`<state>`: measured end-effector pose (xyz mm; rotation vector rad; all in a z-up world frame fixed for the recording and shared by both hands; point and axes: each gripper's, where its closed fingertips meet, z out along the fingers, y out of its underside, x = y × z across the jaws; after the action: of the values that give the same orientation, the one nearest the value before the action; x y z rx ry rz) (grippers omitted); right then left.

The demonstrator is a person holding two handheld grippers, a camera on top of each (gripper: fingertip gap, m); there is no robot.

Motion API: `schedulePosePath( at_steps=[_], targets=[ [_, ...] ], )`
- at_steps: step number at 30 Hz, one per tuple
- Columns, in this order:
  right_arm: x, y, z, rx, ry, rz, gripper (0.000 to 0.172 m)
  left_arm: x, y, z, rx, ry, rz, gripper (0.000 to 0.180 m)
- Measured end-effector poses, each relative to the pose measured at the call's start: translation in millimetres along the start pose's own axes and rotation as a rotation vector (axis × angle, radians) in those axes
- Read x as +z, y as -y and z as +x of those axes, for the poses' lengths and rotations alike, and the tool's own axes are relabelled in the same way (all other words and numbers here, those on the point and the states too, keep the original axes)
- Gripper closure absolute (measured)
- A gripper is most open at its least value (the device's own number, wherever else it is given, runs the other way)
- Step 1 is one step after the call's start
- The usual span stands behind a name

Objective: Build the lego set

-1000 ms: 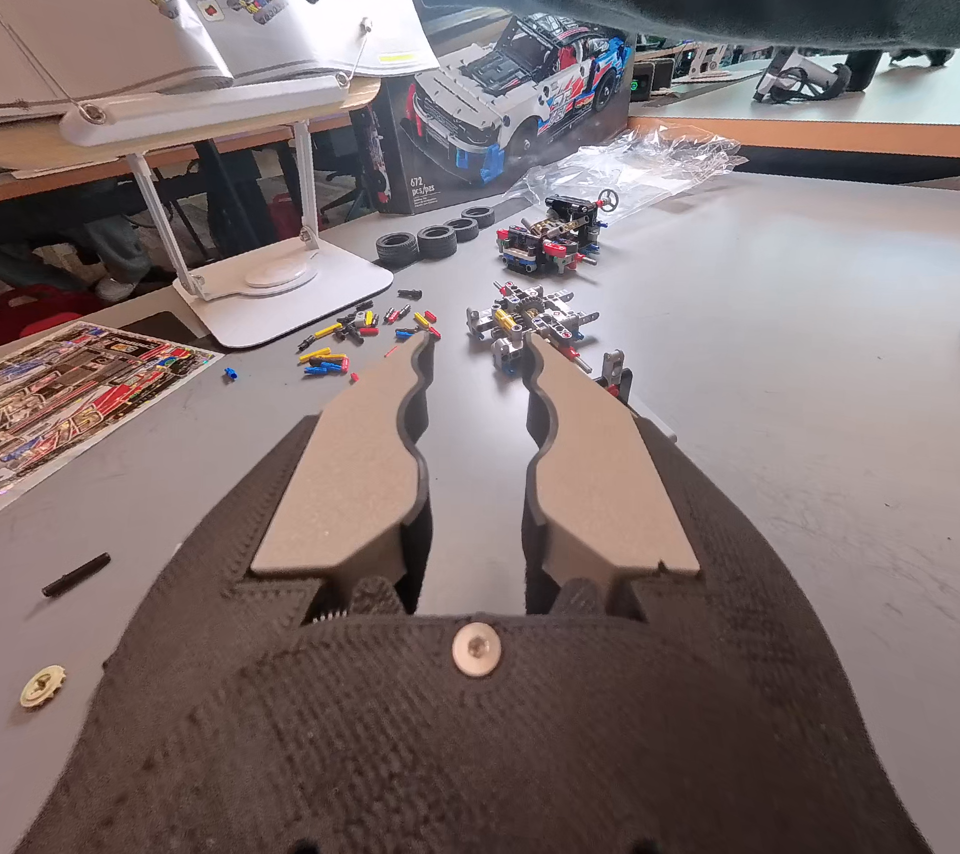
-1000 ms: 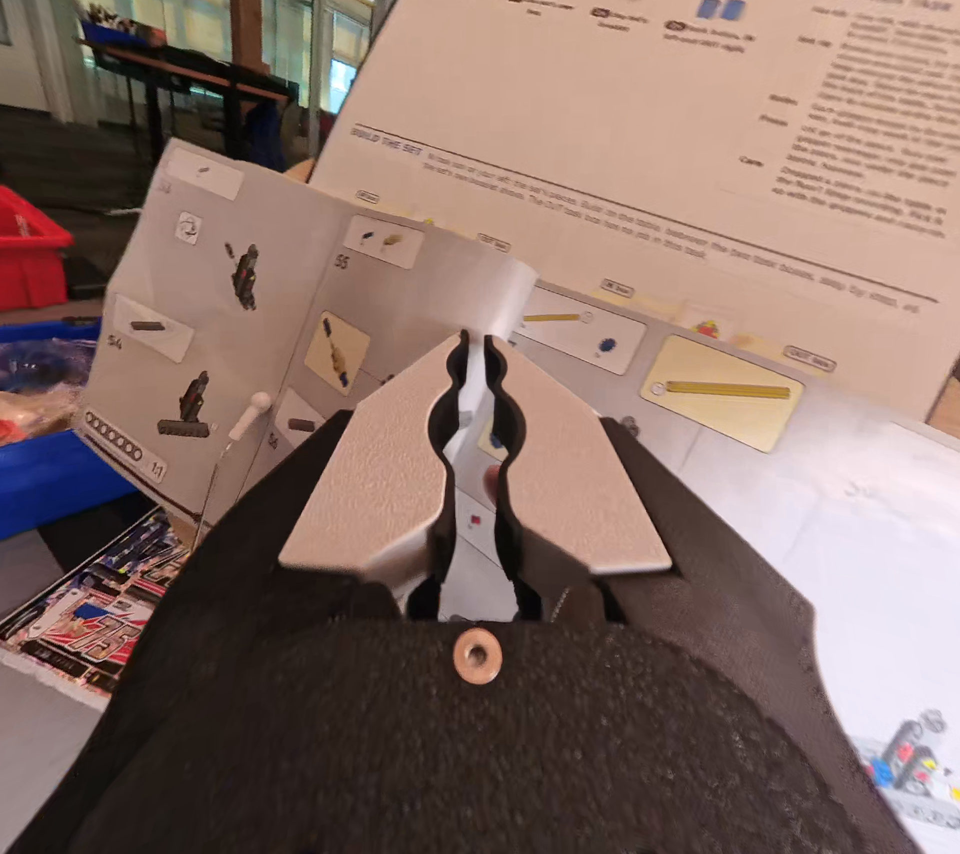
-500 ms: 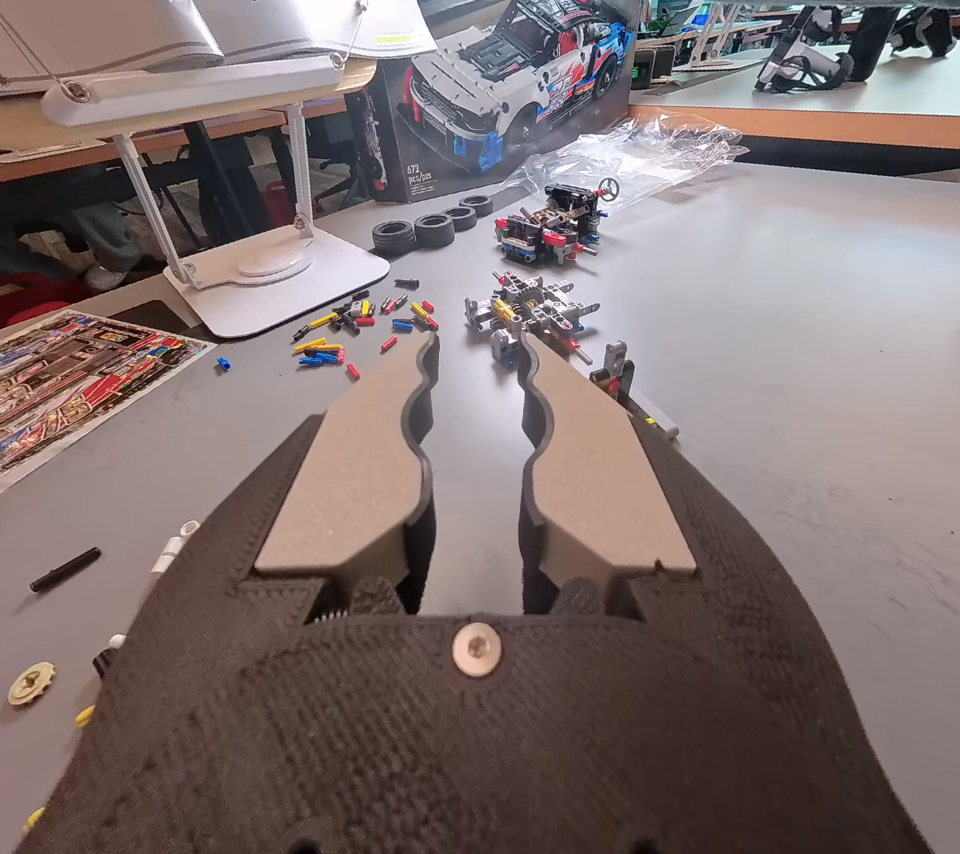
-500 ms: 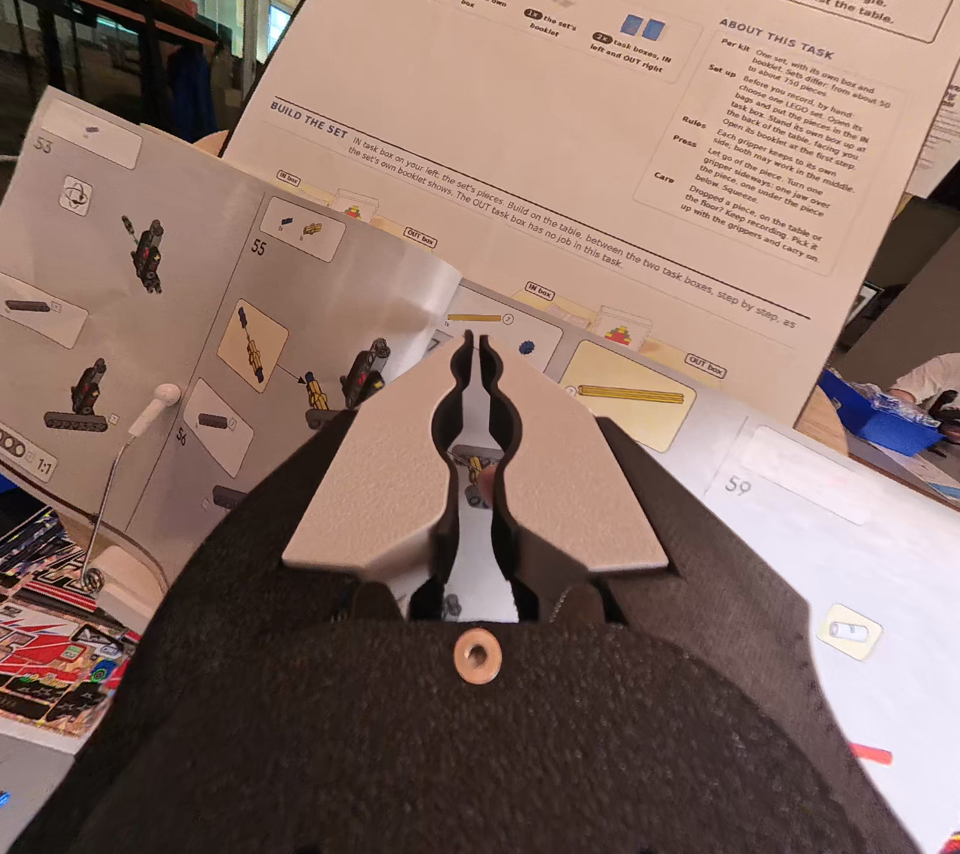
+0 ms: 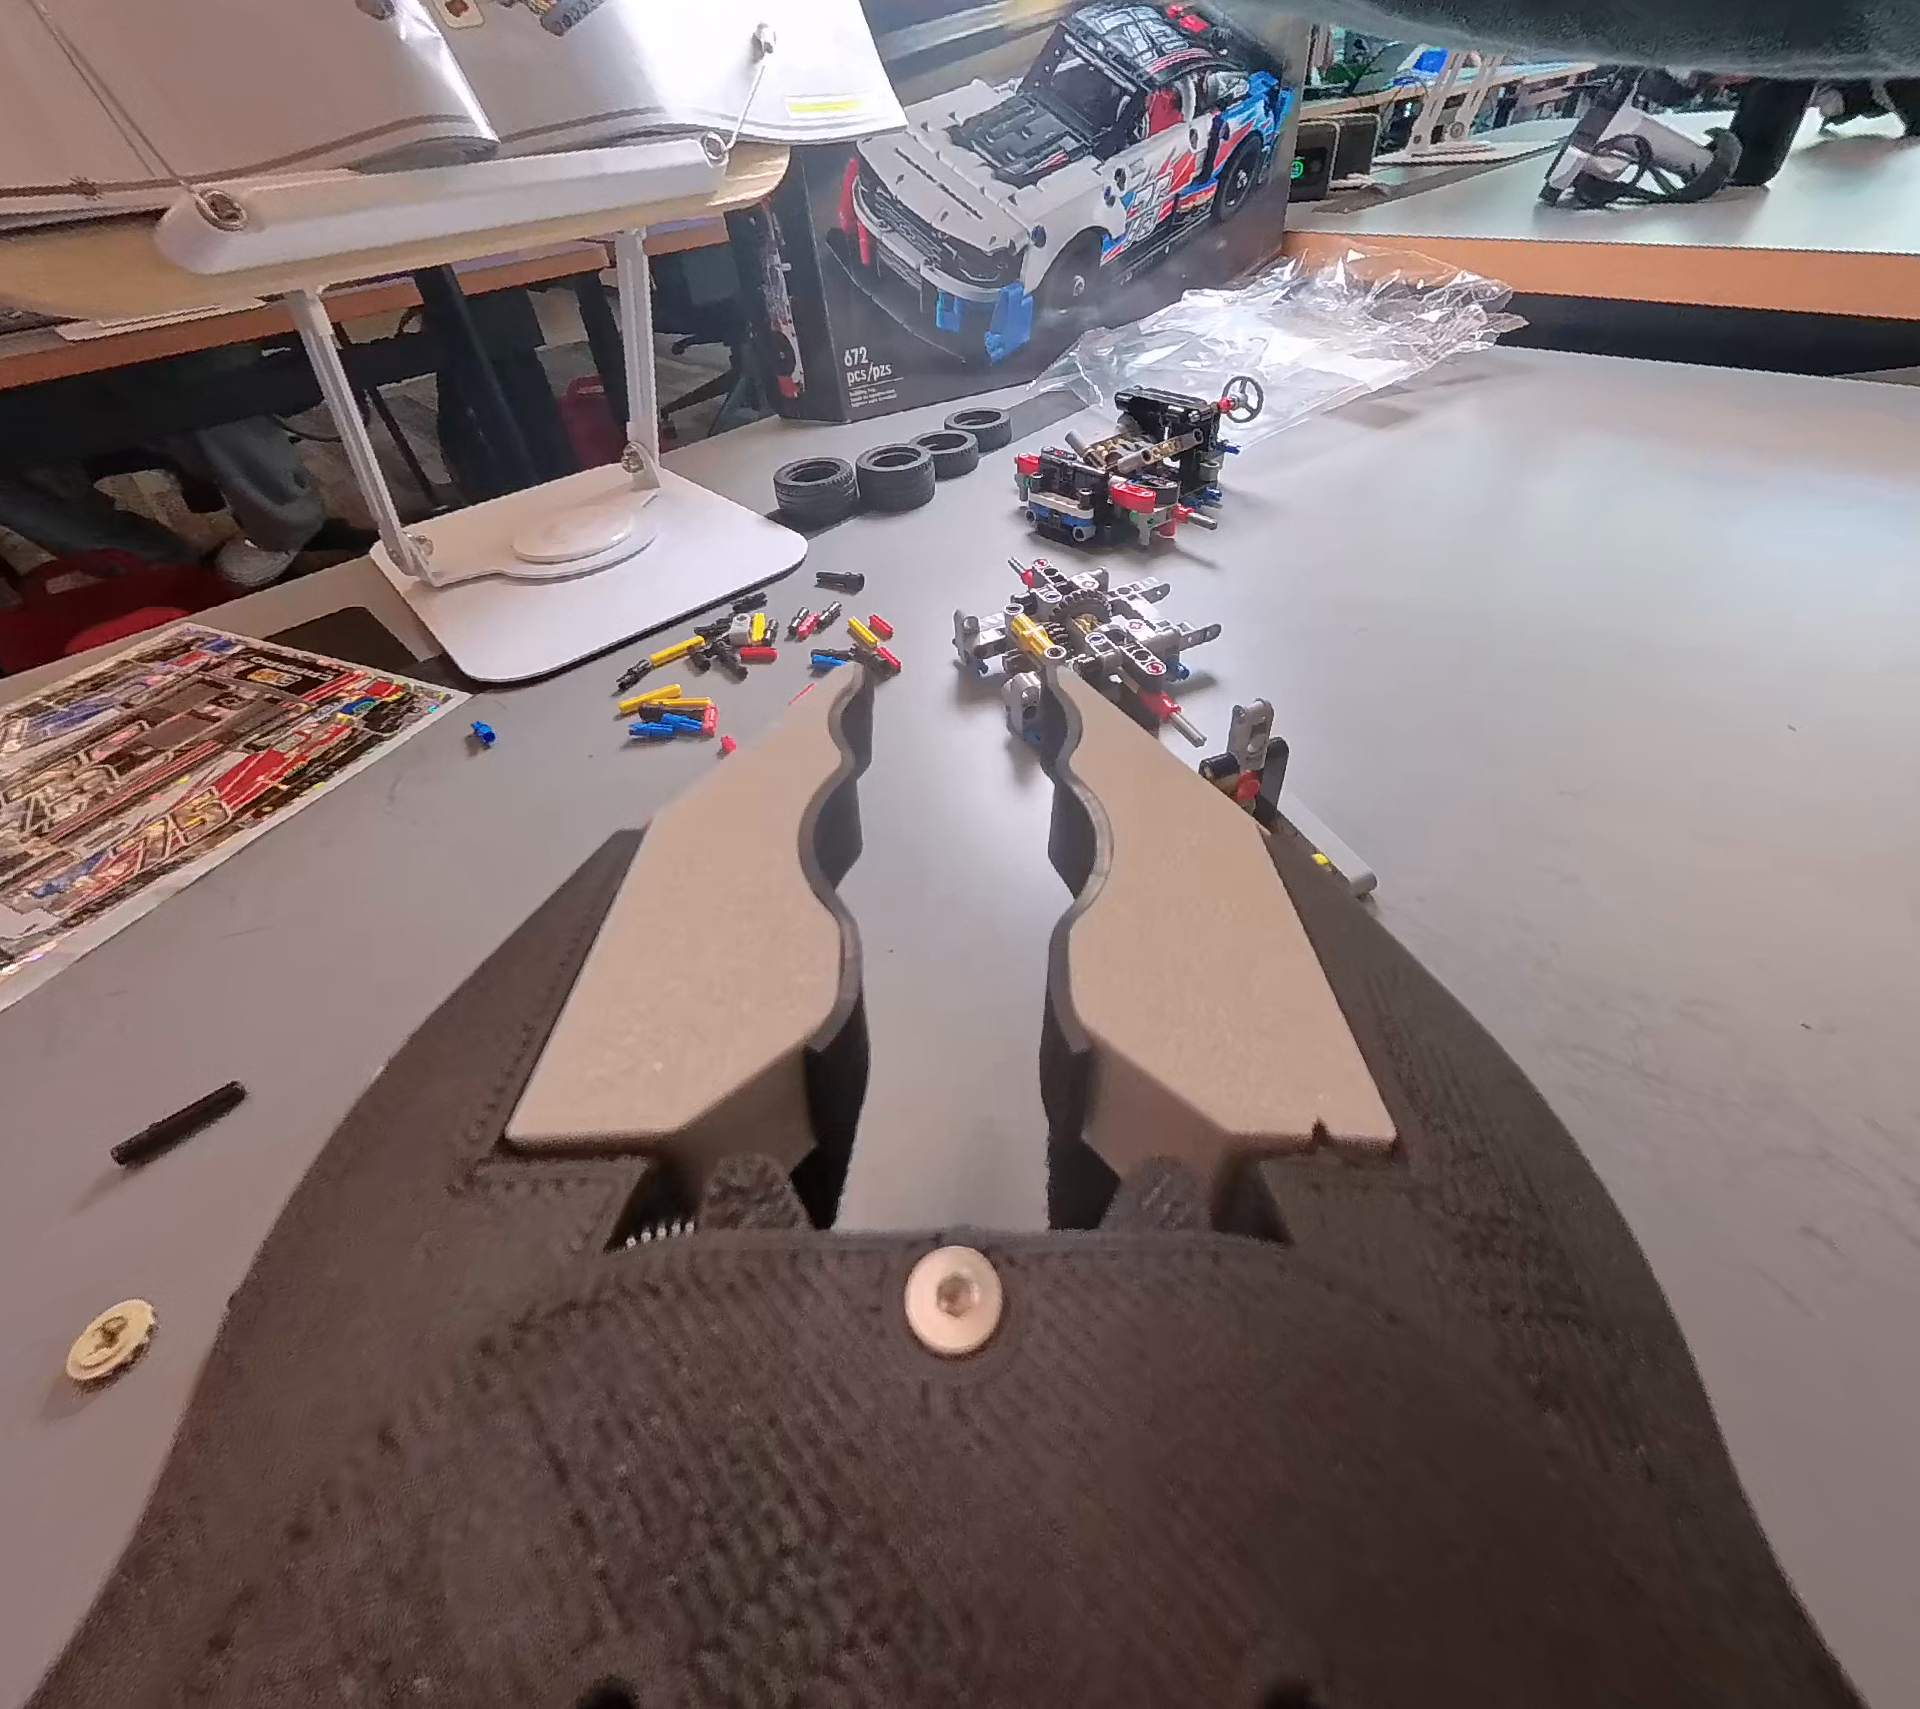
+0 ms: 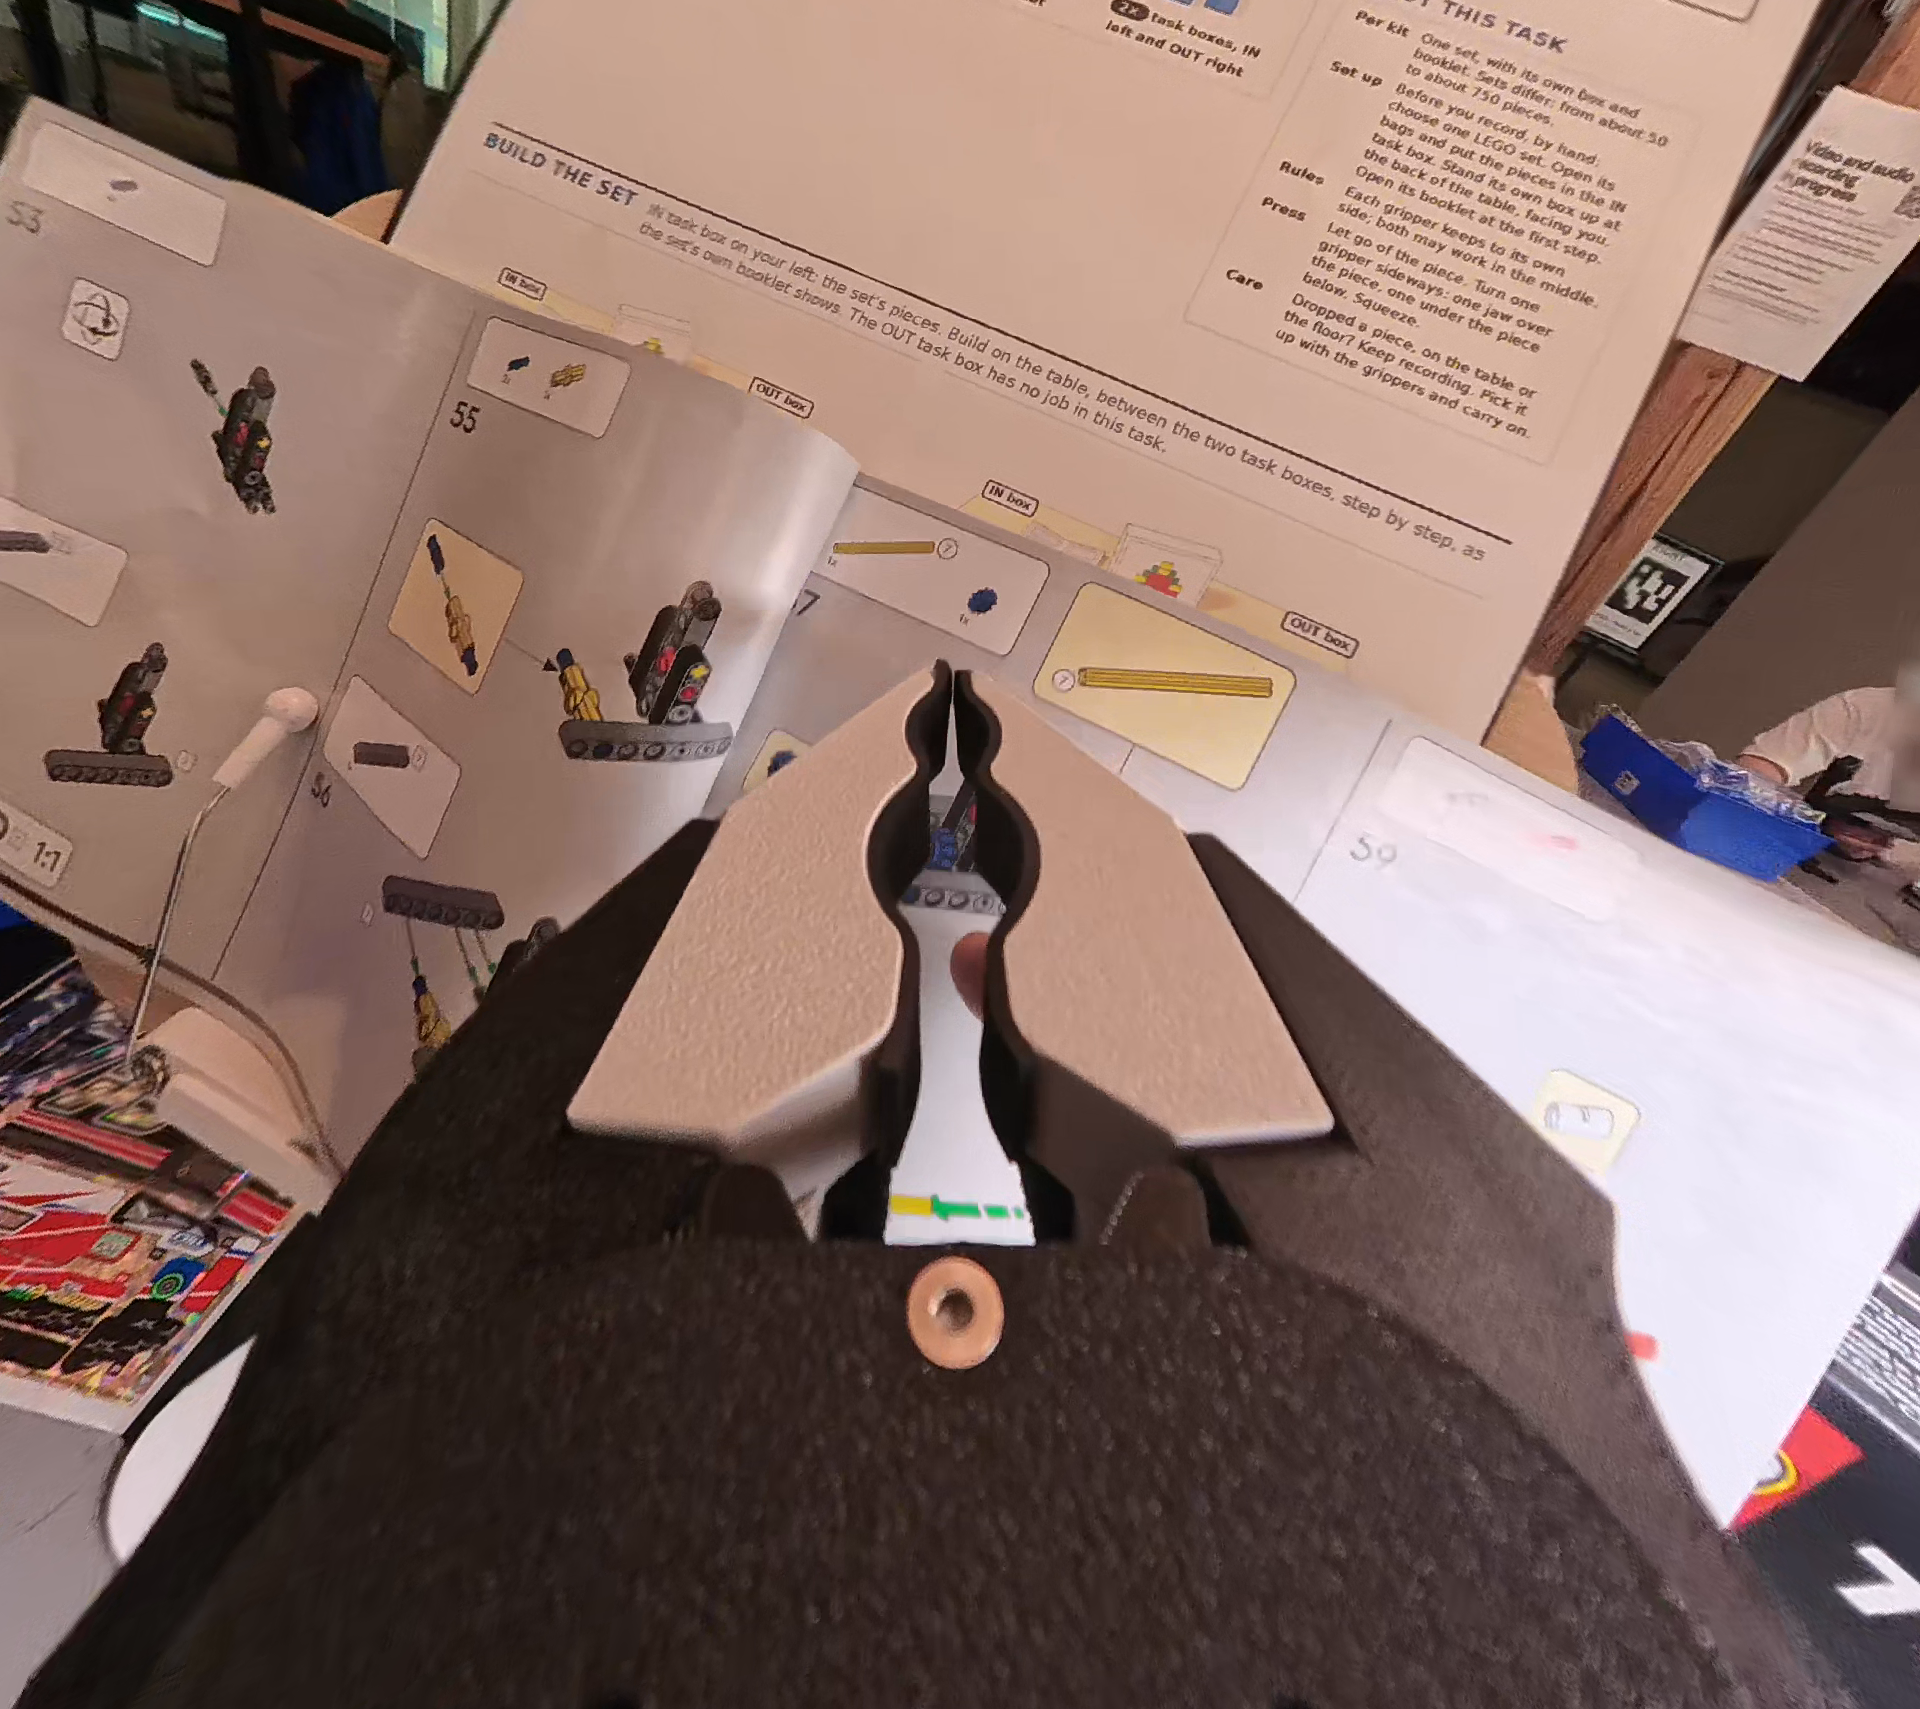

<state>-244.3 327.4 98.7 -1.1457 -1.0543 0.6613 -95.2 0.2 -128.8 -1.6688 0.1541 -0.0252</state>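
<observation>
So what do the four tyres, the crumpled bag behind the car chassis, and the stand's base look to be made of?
Four tyres: probably rubber, matte black, with moulded tread grooves.
Crumpled bag: thin clear plastic film; it is see-through, with shiny creases.
Stand's base: smooth white, slightly glossy, thin with rounded corners; painted metal or plastic, the look does not settle which.

A shared workshop or lab room set up for model building: long grey worktables with wooden edges (image 5: 1558, 516), a white folding book stand (image 5: 582, 537) carrying an open building booklet (image 6: 312, 516), a printed instruction poster (image 6: 1039, 153), blue plastic bins (image 6: 1694, 812), large windows behind.
</observation>
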Motion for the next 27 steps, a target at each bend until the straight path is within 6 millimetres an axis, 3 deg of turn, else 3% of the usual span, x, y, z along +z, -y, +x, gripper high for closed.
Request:
schedulePosePath(
  at_steps=[1,4,8,13,18,22,27],
  targets=[
    [-5.1,-1.3,-1.9,0.003,0.009,0.006,0.172,-0.4,0.5,-1.1,0.0,0.005,0.001,0.15],
    [-32.4,-5.5,-16.6,0.042,0.073,0.032,0.172,-2.8,1.1,-10.2,-0.005,0.049,-0.005,0.15],
    [-102.1,-13.4,-57.2,0.079,0.202,0.086,0.169,-8.5,0.3,-28.3,-0.059,0.112,-0.01,0.15],
    [-212.2,-50.1,-109.9,0.176,0.346,0.028,0.168,-16.0,-0.9,-51.5,-0.11,0.183,-0.01,0.15],
    [-297.5,-99.1,-133.7,0.141,0.335,-0.063,0.167,-24.8,2.5,-70.5,-0.126,0.248,0.008,0.151],
    [-336.9,-128.4,-144.2,0.208,0.302,-0.093,0.165,-33.8,7.1,-84.1,-0.099,0.307,0.026,0.151],
    [-346.1,-145.8,-151.5,0.316,0.312,-0.081,0.163,-61.8,27.1,-104.5,-0.004,0.425,0.087,0.153]
  ],
)
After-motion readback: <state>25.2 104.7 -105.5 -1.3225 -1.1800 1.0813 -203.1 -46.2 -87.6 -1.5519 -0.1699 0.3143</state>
